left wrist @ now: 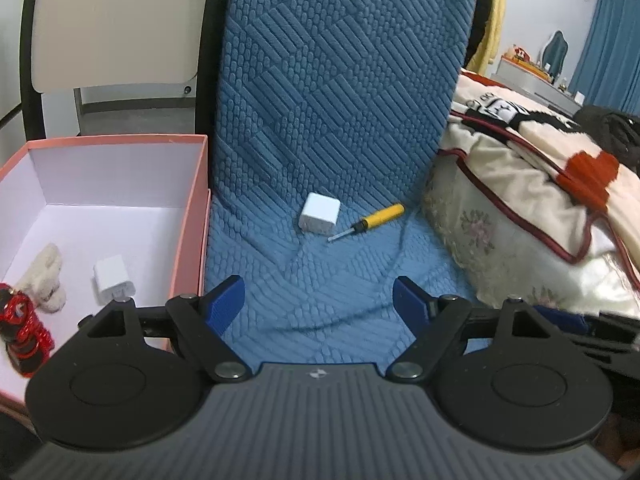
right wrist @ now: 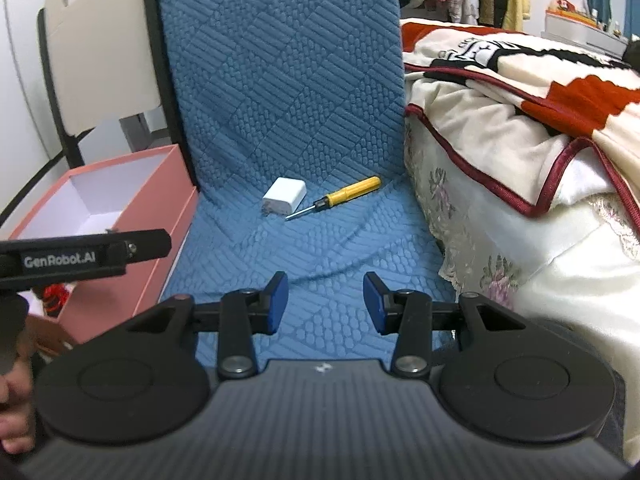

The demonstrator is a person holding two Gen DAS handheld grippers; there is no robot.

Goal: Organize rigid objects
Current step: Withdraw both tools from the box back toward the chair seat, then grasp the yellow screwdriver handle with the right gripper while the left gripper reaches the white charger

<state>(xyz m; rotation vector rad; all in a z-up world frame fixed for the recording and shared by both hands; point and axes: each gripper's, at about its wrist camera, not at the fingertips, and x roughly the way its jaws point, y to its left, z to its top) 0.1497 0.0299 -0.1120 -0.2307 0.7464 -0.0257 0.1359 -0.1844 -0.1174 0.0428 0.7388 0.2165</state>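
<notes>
A white charger plug (left wrist: 319,213) (right wrist: 284,197) and a yellow-handled screwdriver (left wrist: 368,221) (right wrist: 337,197) lie side by side on a blue quilted chair seat (left wrist: 312,280) (right wrist: 320,240). A pink box (left wrist: 192,216) (right wrist: 148,216) stands at the seat's left; it holds another white charger (left wrist: 113,284), a beige plush toy (left wrist: 44,276) and a red and black toy (left wrist: 22,328). My left gripper (left wrist: 319,304) is open and empty over the seat's near part. My right gripper (right wrist: 325,302) is open and empty, also short of the plug.
A bed with a cream and red blanket (left wrist: 540,184) (right wrist: 520,120) borders the seat on the right. The chair's blue backrest (left wrist: 340,72) rises behind the objects. A white chair (left wrist: 112,24) stands behind the box. The left gripper's body (right wrist: 80,258) shows in the right wrist view.
</notes>
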